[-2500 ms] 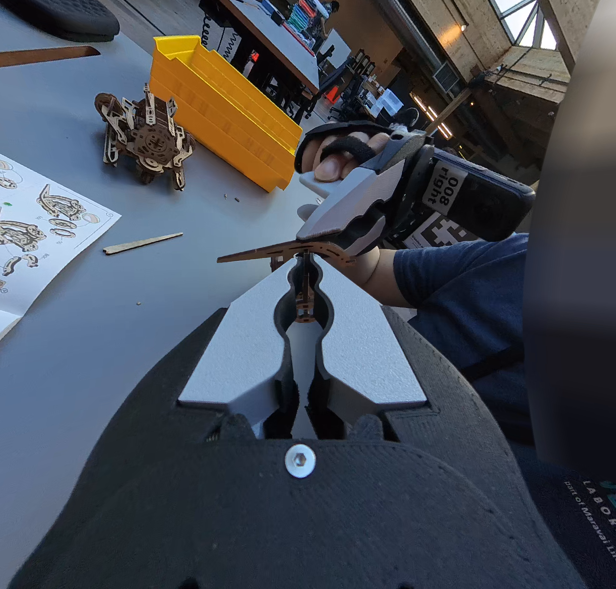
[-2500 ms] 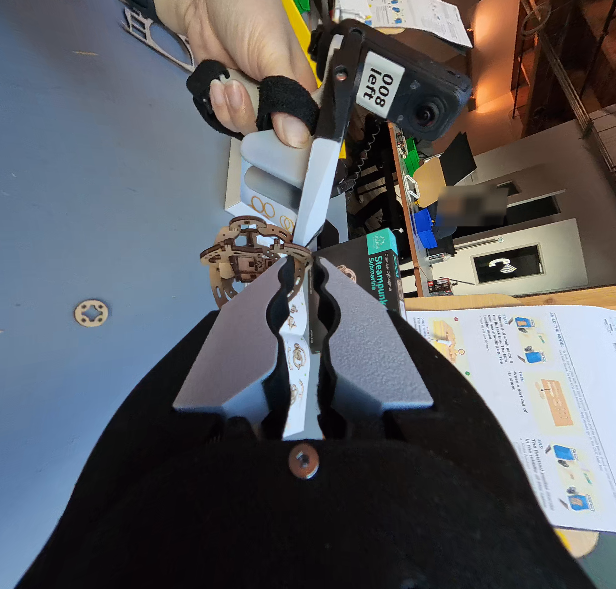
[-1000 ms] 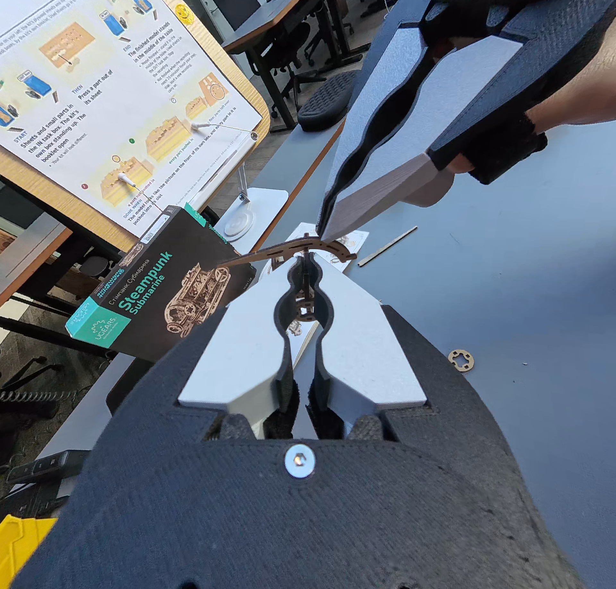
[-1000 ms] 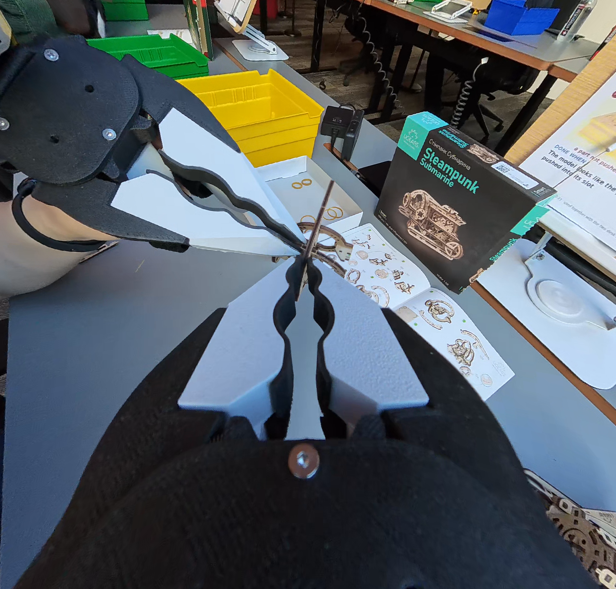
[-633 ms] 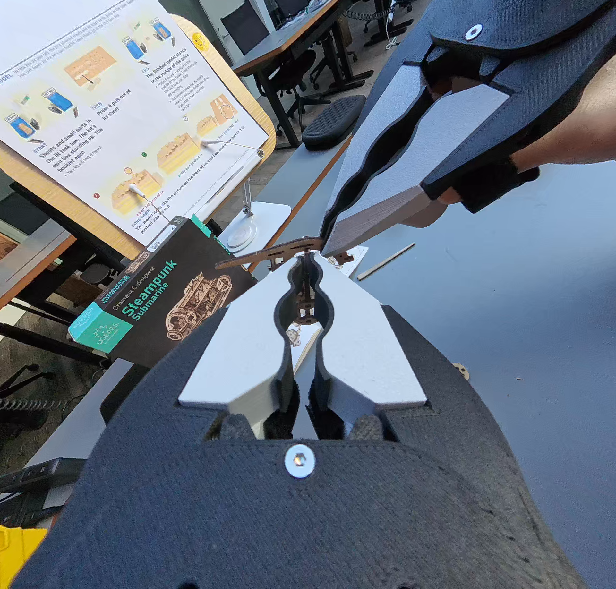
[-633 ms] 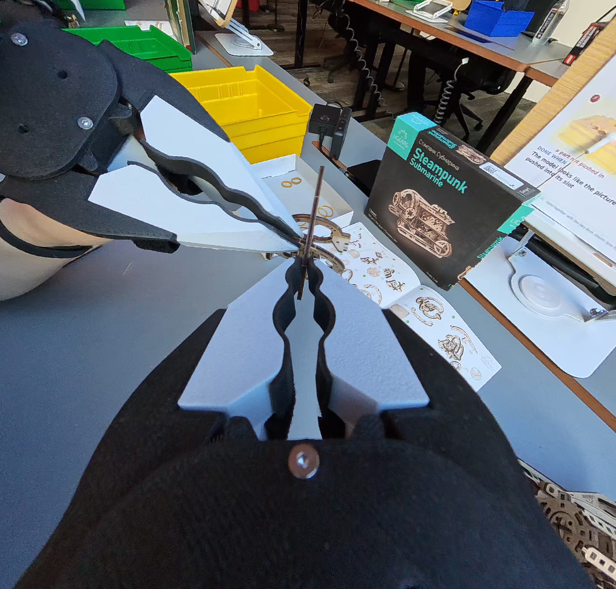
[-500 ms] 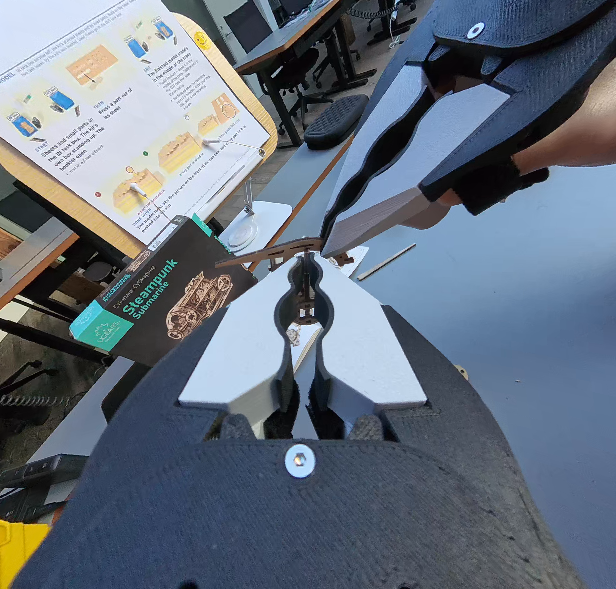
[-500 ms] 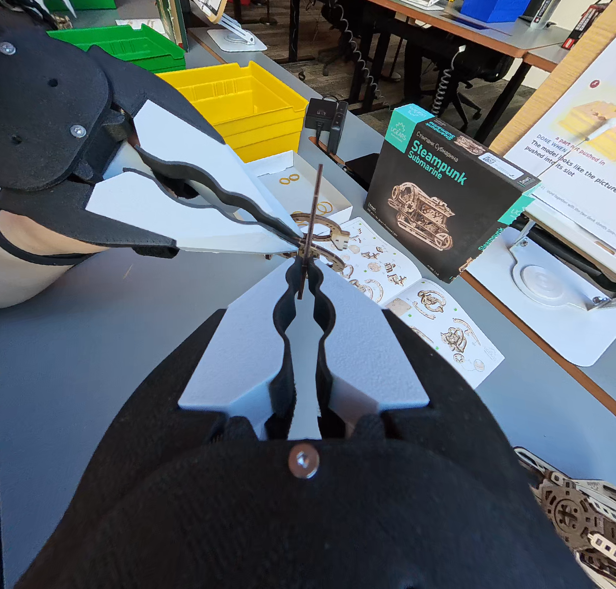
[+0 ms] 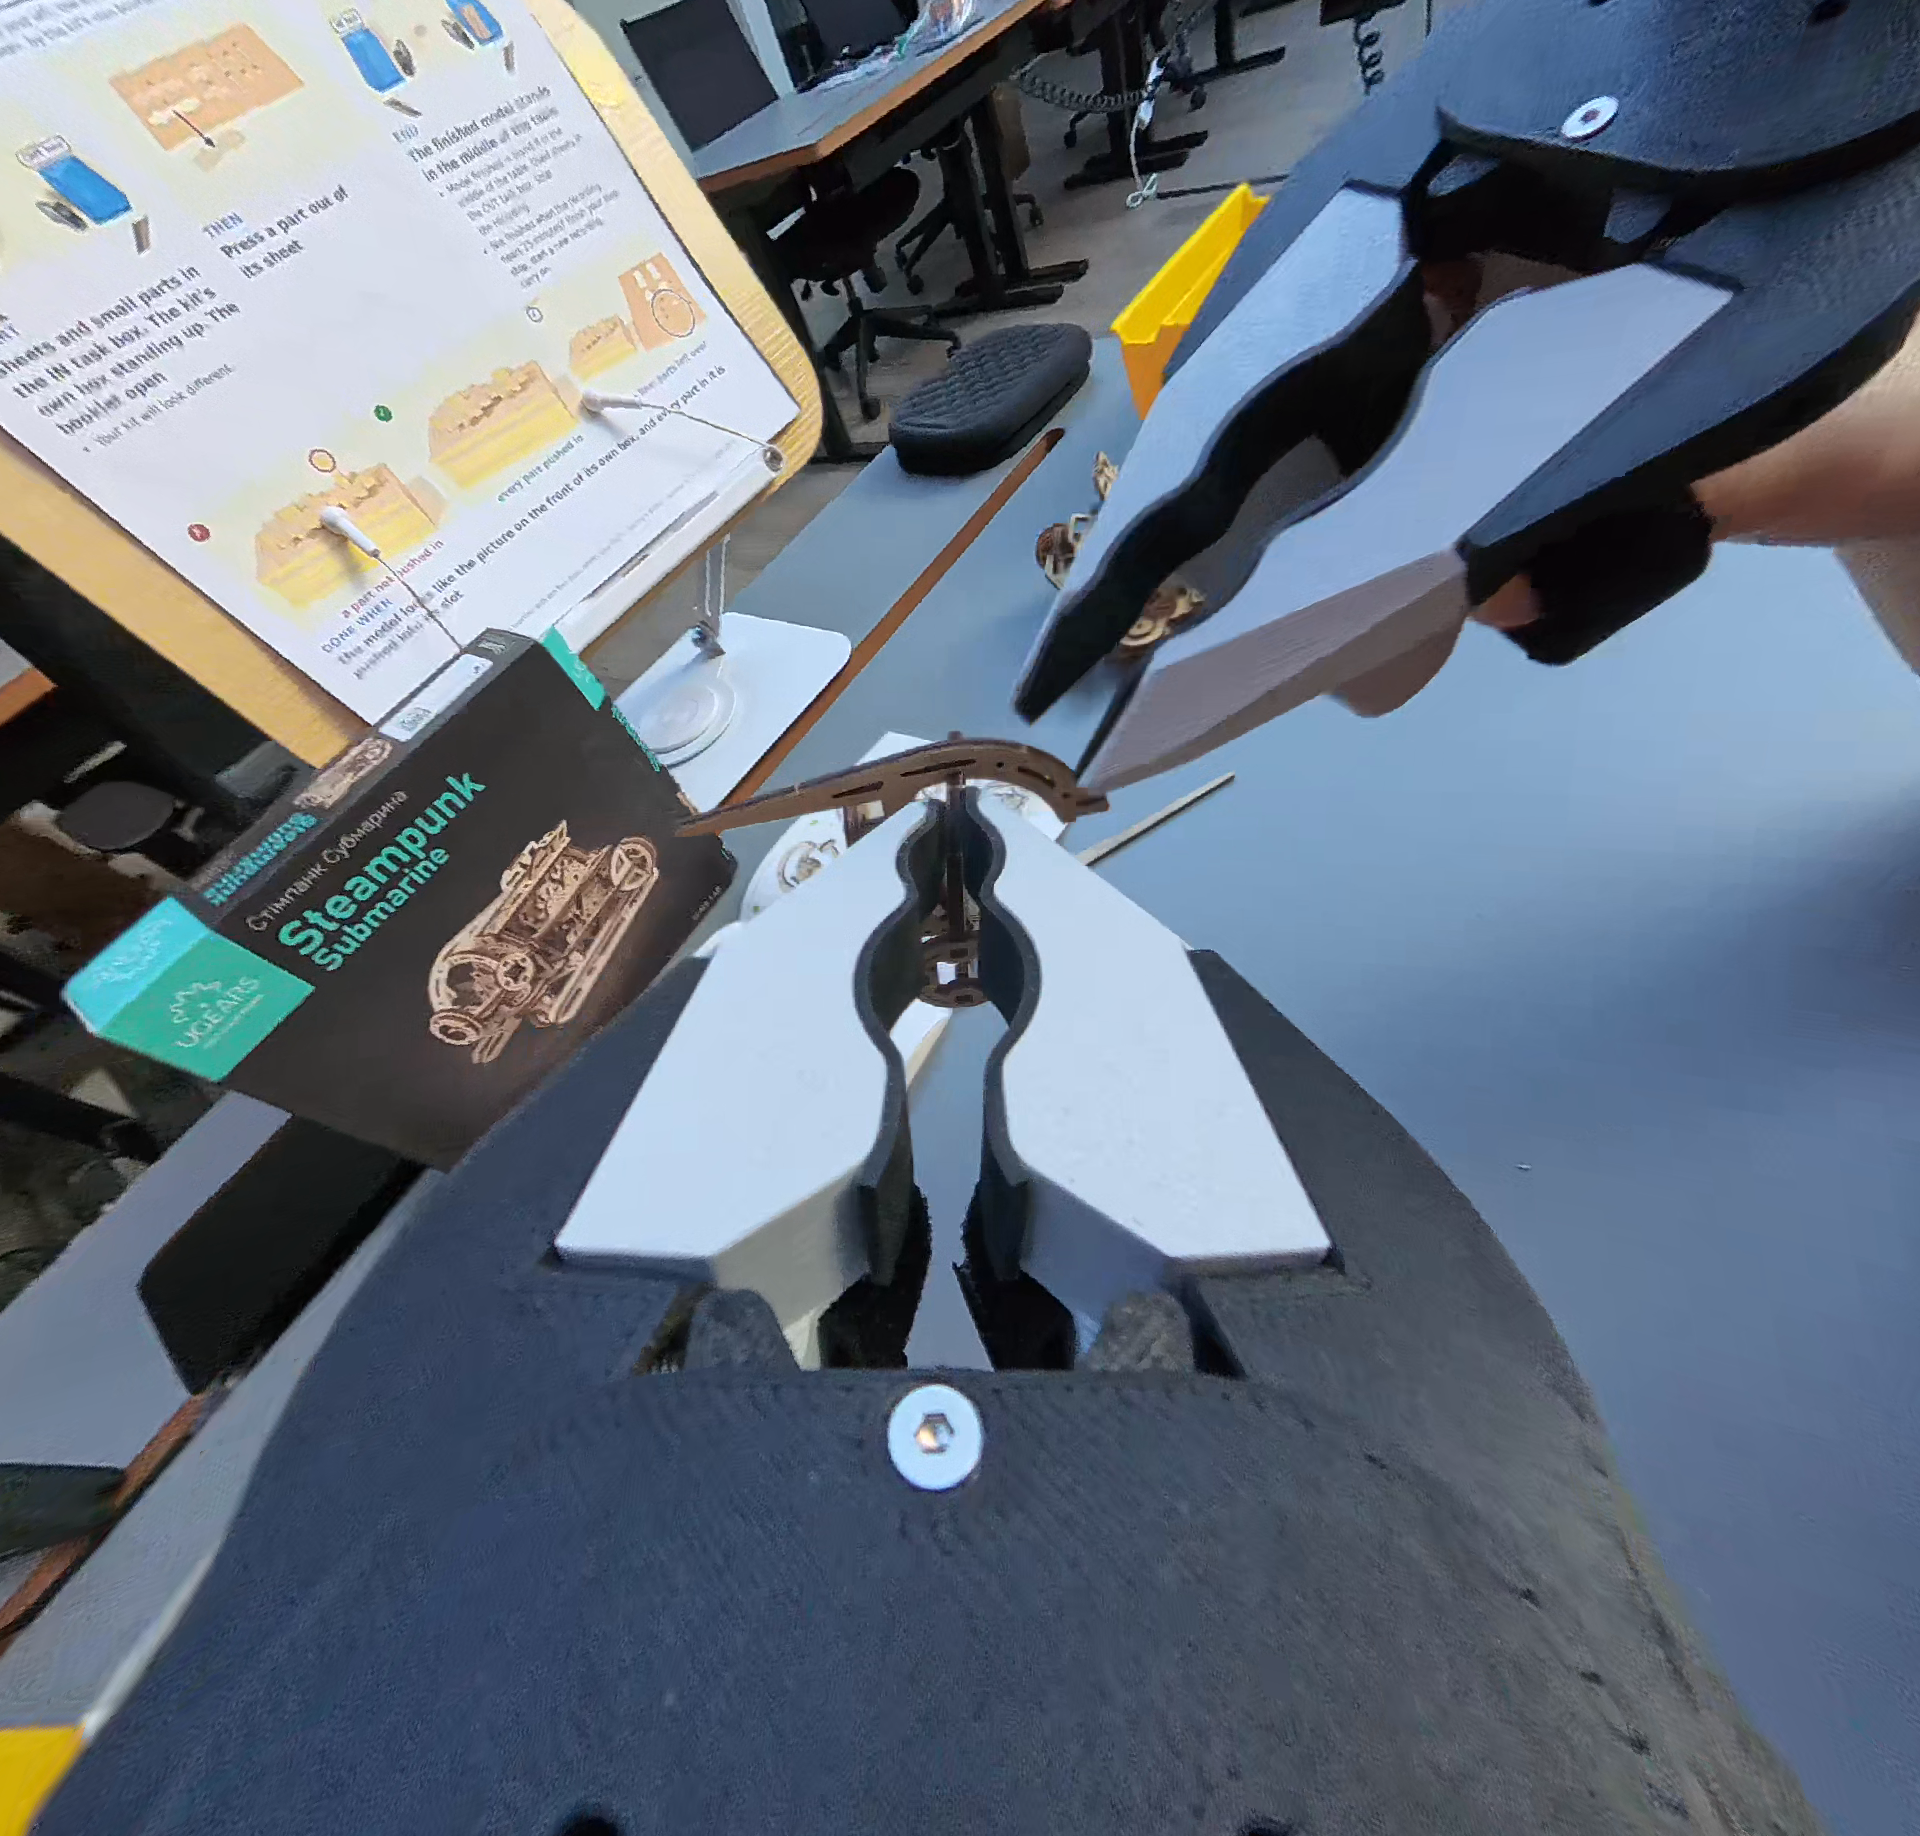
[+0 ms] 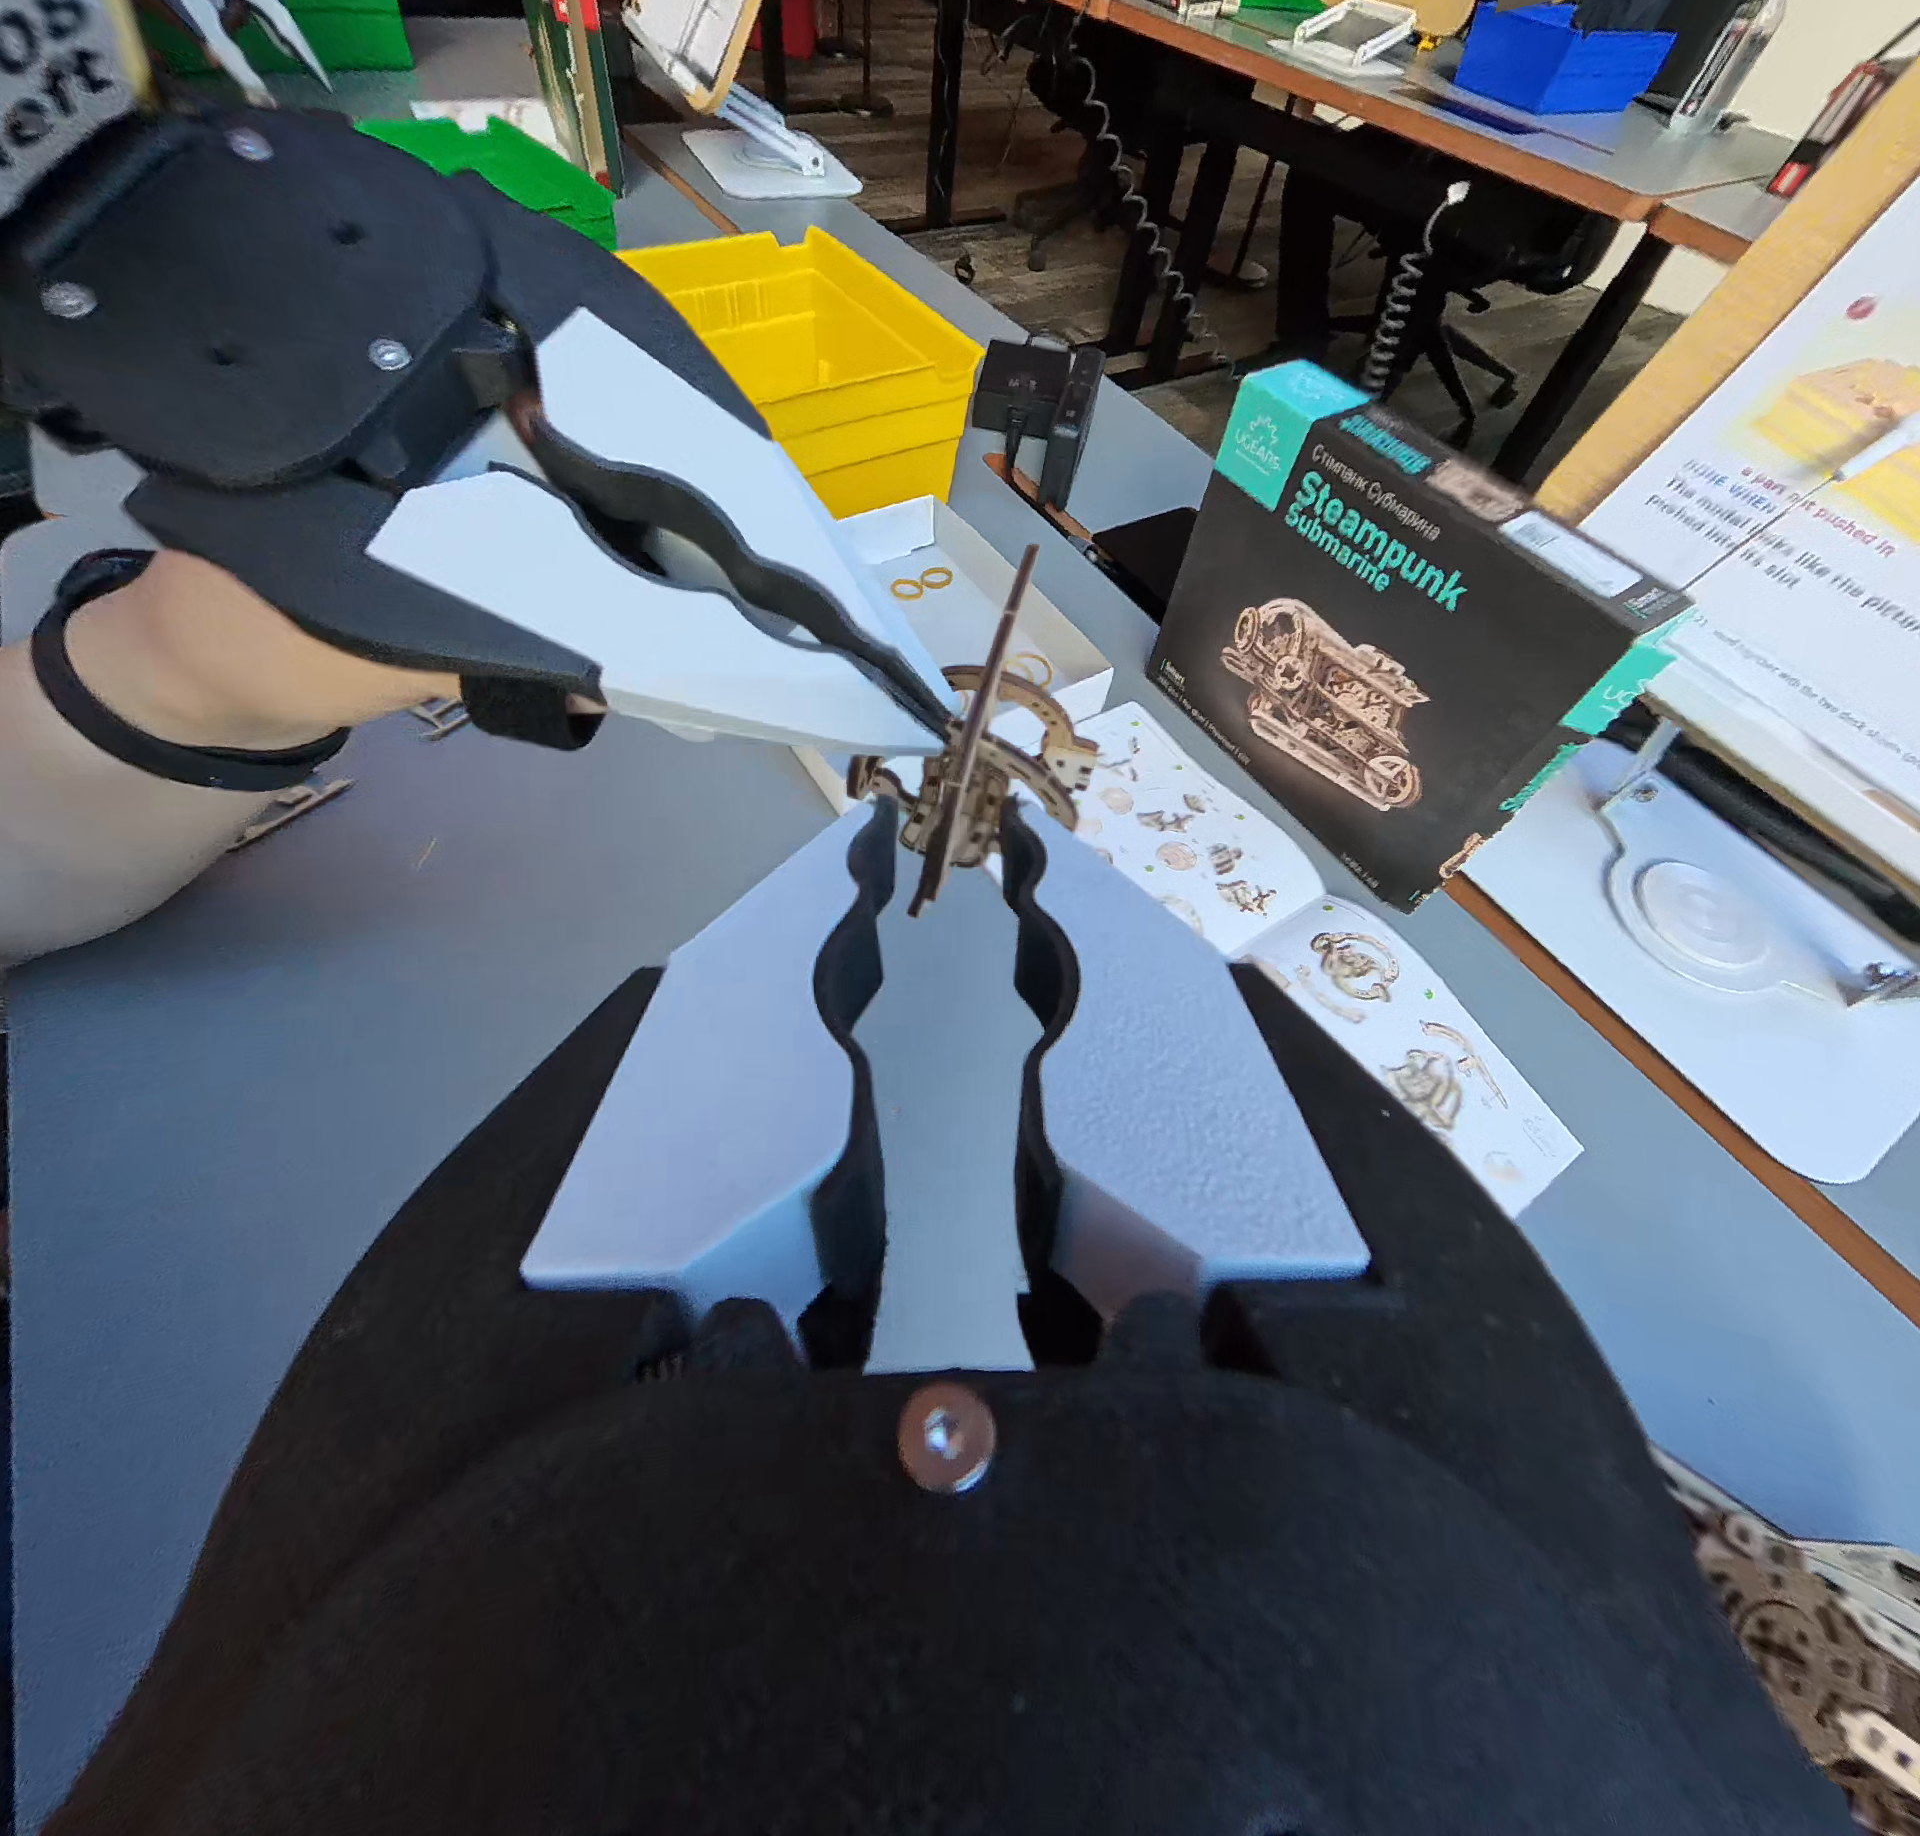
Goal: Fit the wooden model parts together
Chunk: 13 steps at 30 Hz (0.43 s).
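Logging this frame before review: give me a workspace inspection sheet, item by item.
Surface: grey table, bare in the near part.
Job's things: small wooden sub-assembly held in the air; curved wooden strip stands fitted on it; another wooden model on the table farther off.
Clutter: dark kit box, open instruction booklet, yellow bin, white tray with rubber bands, loose wooden sliver.
Grippers: left gripper shut on the sub-assembly; right gripper open, its fingers on either side of the strip.
Cables: coiled cords under the neighbouring desks.
Surroundings: instruction board on a stand, green bins, other desks.
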Motion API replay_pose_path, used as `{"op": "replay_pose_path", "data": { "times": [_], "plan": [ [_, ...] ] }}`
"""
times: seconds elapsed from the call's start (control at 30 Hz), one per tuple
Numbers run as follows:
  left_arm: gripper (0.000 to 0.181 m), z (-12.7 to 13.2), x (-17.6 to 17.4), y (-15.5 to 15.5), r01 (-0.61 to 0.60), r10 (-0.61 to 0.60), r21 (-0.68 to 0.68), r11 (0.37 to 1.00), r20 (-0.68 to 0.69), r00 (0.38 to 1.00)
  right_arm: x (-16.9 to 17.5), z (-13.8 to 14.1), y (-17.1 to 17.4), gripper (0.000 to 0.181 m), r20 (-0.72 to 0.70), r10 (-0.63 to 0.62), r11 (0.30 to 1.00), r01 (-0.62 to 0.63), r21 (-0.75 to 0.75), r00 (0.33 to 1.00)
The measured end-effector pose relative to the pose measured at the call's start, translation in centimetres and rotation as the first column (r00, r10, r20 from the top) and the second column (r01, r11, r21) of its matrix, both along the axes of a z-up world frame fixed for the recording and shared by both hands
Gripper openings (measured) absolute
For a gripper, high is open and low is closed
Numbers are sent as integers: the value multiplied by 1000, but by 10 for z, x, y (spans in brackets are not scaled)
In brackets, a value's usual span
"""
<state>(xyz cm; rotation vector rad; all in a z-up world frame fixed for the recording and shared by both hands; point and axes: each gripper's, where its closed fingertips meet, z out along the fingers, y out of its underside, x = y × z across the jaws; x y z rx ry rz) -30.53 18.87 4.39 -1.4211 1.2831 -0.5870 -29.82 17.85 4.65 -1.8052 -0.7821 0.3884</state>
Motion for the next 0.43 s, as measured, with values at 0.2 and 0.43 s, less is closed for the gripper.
{"op": "replay_pose_path", "data": {
  "times": [0.2, 0.43],
  "plan": [
    [0, 14, -10, -8, 300, -181, -456, 838, 286, 941, 22, 40, -18, 32, 51, 125, 967, -134, 218, 991],
    [0, 32, -13, -31, 669, -250, -663, 335, 622, 742, 13, 29, -42, 59, 170, 405, 808, -439, 393, 898]
  ]
}}
